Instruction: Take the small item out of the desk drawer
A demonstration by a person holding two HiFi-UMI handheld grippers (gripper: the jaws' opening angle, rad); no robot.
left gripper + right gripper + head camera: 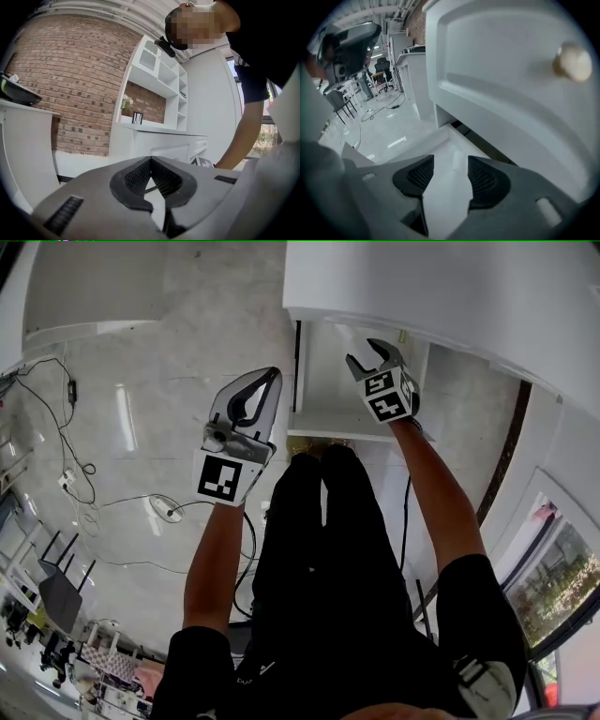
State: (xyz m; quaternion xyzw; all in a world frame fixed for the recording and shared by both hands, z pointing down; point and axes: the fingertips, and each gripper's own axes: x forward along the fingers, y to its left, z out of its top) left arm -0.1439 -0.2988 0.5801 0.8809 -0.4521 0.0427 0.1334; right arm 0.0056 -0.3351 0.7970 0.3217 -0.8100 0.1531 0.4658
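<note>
A white desk (422,287) stands at the upper right of the head view. In the right gripper view its drawer front (501,79) fills the frame, with a round cream knob (573,63) at the upper right. My right gripper (450,164) is open with nothing between its pads; it points at the ledge under the drawer front, to the left of and below the knob. In the head view the right gripper (375,351) is held up under the desk edge. My left gripper (270,379) hangs apart to the left over the floor, with its pads (140,176) meeting at the tips and holding nothing. No small item shows.
Cables and a power strip (164,509) lie on the glossy floor at the left. Black chairs (56,592) stand at the lower left. The person's black trousers (319,549) fill the middle. A brick wall (70,93) and a white shelf unit (159,79) show in the left gripper view.
</note>
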